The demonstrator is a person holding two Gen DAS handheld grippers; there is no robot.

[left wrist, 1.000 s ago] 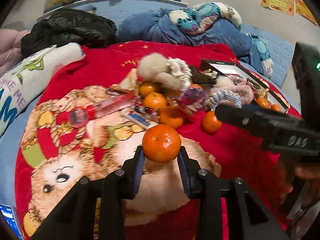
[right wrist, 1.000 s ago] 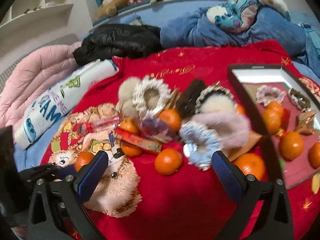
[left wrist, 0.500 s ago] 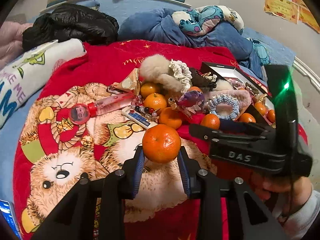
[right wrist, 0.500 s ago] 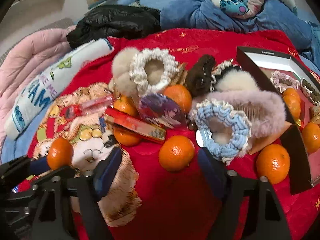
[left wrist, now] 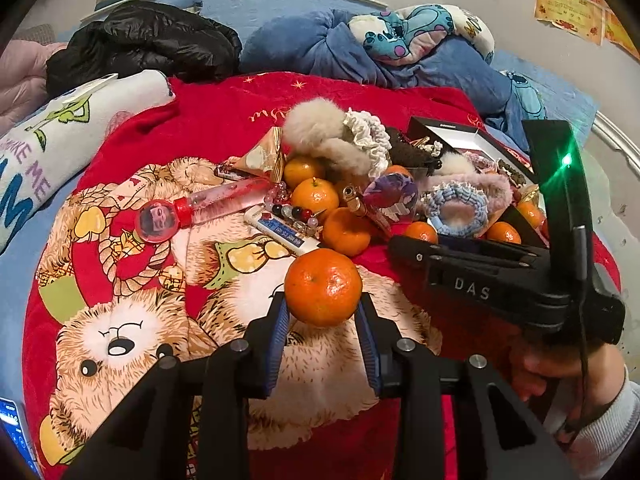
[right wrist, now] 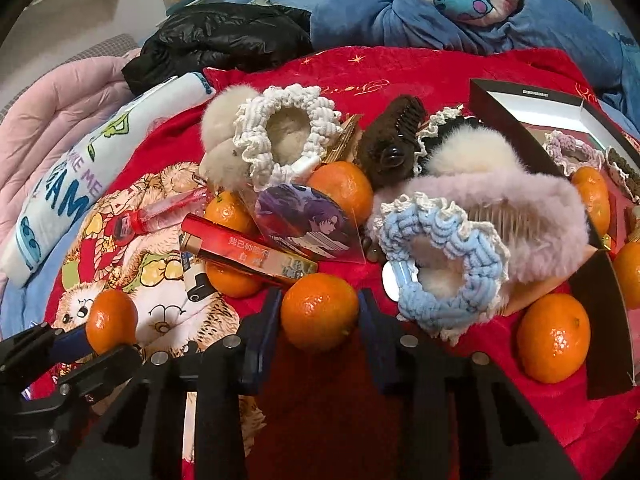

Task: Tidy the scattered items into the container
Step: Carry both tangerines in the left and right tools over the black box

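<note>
Your left gripper [left wrist: 323,312] pinches a tangerine [left wrist: 323,287] above the blanket [left wrist: 224,128]. Your right gripper [right wrist: 319,320] is closing, pads against a second tangerine [right wrist: 319,316] on the blanket, beside the blue scrunchie [right wrist: 444,264]; the box [right wrist: 520,120] lies right.

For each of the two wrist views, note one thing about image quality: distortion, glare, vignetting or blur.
Left wrist view: fisheye bends the bed edge, corners go black, a green lamp flares on the right gripper's body, and a highlight sits on the held mandarin. Right wrist view: same dark corners, sharp centre, glare on the red box; the gripped mandarin is crisp.
</note>
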